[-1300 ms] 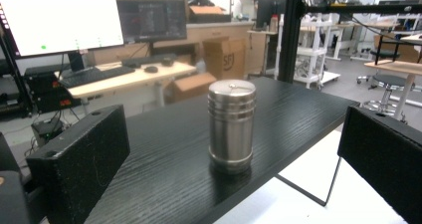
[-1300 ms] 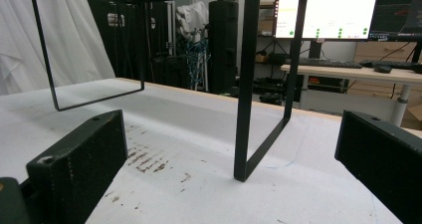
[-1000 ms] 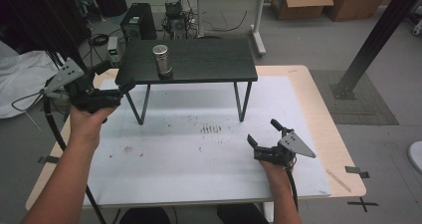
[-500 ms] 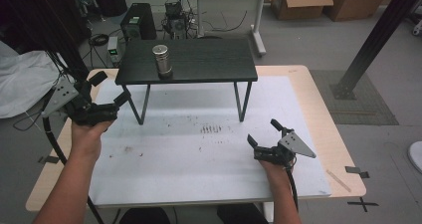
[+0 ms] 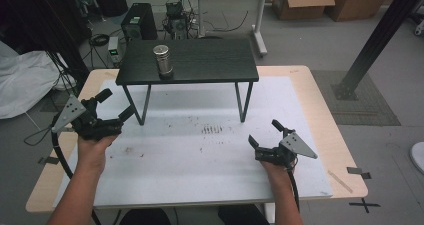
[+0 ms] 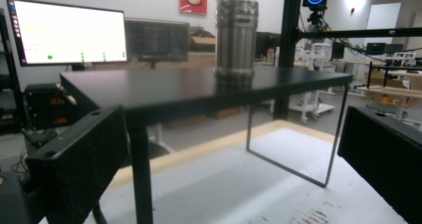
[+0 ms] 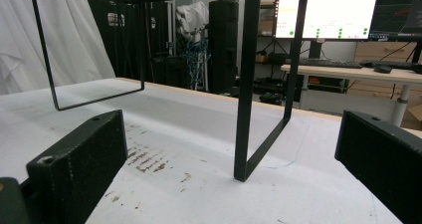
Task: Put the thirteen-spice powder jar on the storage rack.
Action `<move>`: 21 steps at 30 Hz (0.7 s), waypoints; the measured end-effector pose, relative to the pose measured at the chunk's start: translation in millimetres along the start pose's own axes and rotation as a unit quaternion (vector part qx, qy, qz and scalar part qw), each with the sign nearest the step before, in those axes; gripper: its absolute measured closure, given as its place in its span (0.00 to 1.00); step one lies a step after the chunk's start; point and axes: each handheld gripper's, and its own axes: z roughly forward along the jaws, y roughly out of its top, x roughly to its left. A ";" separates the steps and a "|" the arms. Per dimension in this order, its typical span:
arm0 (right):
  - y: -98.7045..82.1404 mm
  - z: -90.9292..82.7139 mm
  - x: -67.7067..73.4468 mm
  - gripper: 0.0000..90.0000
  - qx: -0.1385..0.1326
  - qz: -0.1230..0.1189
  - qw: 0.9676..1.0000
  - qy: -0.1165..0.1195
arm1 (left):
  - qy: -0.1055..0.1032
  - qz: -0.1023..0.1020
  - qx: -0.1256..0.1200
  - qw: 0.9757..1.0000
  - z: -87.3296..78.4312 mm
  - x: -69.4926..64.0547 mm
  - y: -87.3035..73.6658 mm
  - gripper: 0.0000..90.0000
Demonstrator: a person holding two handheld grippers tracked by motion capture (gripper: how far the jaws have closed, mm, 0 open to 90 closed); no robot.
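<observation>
A steel cylindrical can (image 5: 162, 60) (image 6: 236, 37) stands upright on the left part of a small black raised table (image 5: 200, 60) (image 6: 164, 89). My left gripper (image 5: 116, 105) is held open at the table's left front leg, below the tabletop's level, jaws wide with nothing between them. My right gripper (image 5: 264, 133) rests low over the white mat (image 5: 200, 155) at the right front, also open and empty. In the right gripper view the black table's leg frame (image 7: 249, 84) stands ahead on the stained mat.
The white mat covers a wooden table (image 5: 320, 100). Dark stains (image 5: 212, 130) mark the mat's middle. Beyond the far edge are a computer tower (image 5: 137, 22), cables, a desk and a cardboard box (image 5: 307, 5). A black post (image 5: 380, 35) stands at the right.
My left gripper has come down and toward me, from beside the black table's left edge to lower by its left front leg. The right gripper has stayed put.
</observation>
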 end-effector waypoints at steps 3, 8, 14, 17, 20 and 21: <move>0.0 0.1 -0.1 0.00 0.000 0.000 1.000 0.000 | 0.001 0.001 0.007 1.000 -3.4 -2.3 -13.2 0.00; 0.0 0.0 -0.2 0.00 0.000 0.001 1.000 0.000 | 0.006 -0.011 0.014 1.000 -9.2 -1.4 -32.9 0.00; 0.0 0.0 -0.1 0.00 0.000 0.001 1.000 0.000 | 0.004 -0.020 0.017 1.000 -14.8 -2.2 -52.4 0.00; 0.0 0.0 -0.1 0.00 0.000 0.001 1.000 0.000 | 0.004 -0.023 0.019 1.000 -15.4 -2.6 -58.2 0.00; 0.0 -0.1 -0.1 0.00 -0.001 0.000 1.000 0.000 | 0.007 -0.026 0.025 0.999 -15.8 -2.0 -69.2 0.00; 0.0 -0.1 0.0 0.00 -0.001 0.000 1.000 0.000 | 0.008 -0.028 0.024 0.999 -16.1 -1.9 -71.9 0.00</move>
